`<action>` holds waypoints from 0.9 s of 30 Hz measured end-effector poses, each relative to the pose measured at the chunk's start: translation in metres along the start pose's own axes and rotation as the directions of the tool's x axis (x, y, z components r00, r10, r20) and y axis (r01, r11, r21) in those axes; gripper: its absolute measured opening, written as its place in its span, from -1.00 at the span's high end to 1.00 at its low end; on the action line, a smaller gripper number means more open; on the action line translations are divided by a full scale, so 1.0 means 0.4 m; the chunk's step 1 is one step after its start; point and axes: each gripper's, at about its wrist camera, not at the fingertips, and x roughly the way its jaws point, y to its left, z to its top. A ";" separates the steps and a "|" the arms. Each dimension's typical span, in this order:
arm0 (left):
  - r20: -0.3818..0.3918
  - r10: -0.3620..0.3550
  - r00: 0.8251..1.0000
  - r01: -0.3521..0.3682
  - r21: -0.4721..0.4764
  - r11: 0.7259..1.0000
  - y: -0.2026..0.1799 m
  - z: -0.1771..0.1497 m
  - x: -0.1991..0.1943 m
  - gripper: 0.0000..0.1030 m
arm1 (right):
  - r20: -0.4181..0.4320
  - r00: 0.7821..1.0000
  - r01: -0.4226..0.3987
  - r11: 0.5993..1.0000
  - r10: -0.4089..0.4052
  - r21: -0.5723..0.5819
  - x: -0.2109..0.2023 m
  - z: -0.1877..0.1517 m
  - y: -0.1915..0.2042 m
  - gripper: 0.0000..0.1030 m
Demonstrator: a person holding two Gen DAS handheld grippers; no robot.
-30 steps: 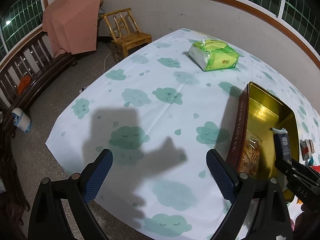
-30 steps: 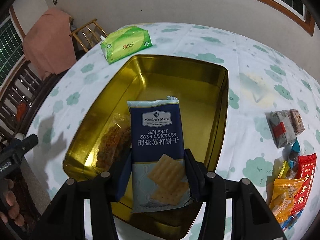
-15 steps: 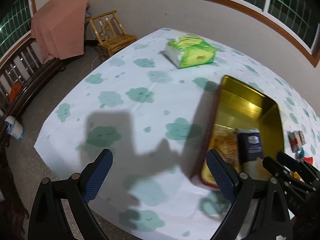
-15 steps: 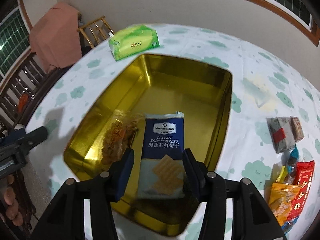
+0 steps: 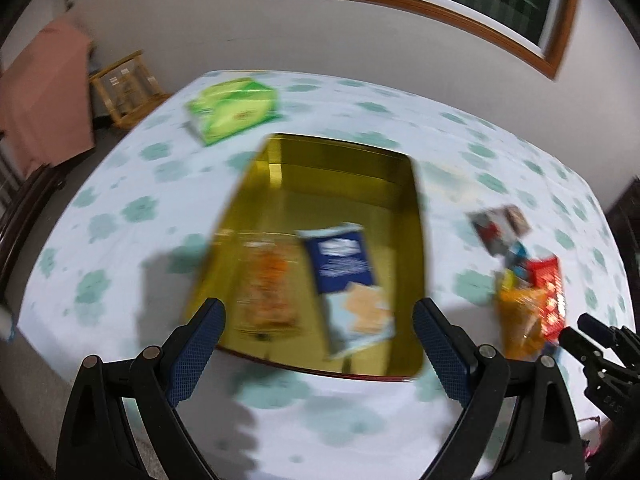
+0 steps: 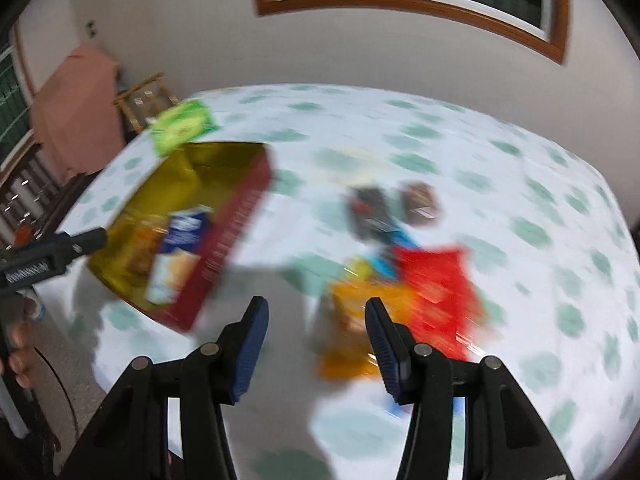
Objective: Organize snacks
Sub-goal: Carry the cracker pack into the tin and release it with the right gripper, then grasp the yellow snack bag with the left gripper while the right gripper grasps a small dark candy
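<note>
Right gripper [image 6: 314, 344] hung empty, jaws partly apart, above the loose snack pile.

Two snacks already lay inside the gold tin [image 5: 280, 176]: a blue cracker pack [image 5: 346, 276] and a clear bag of orange snacks [image 5: 268, 288], side by side. On the cloud-print tablecloth [image 6: 520, 184] beside the tin waited an orange packet [image 6: 360, 320], a red packet [image 6: 436, 284] and several small dark packs [image 6: 372, 208], all blurred. Left gripper [image 5: 318, 354], jaws wide and empty, hovered over the tin's near edge. By this look, most sorting remained.
</note>
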 end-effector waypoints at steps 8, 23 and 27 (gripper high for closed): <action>-0.042 -0.081 0.996 0.085 0.111 0.990 -0.165 -0.044 0.026 -0.81 | -0.092 0.994 0.064 0.989 -0.051 0.135 0.003 -0.133 -0.189 0.00; -0.095 -0.091 0.991 0.107 0.174 0.979 -0.262 -0.068 0.085 -0.81 | -0.126 0.992 0.022 0.980 0.003 0.199 0.093 -0.157 -0.225 -0.08; -0.092 -0.086 0.992 0.103 0.197 0.975 -0.289 -0.068 0.094 -0.81 | -0.110 0.994 0.025 0.983 -0.006 0.180 0.098 -0.152 -0.223 -0.08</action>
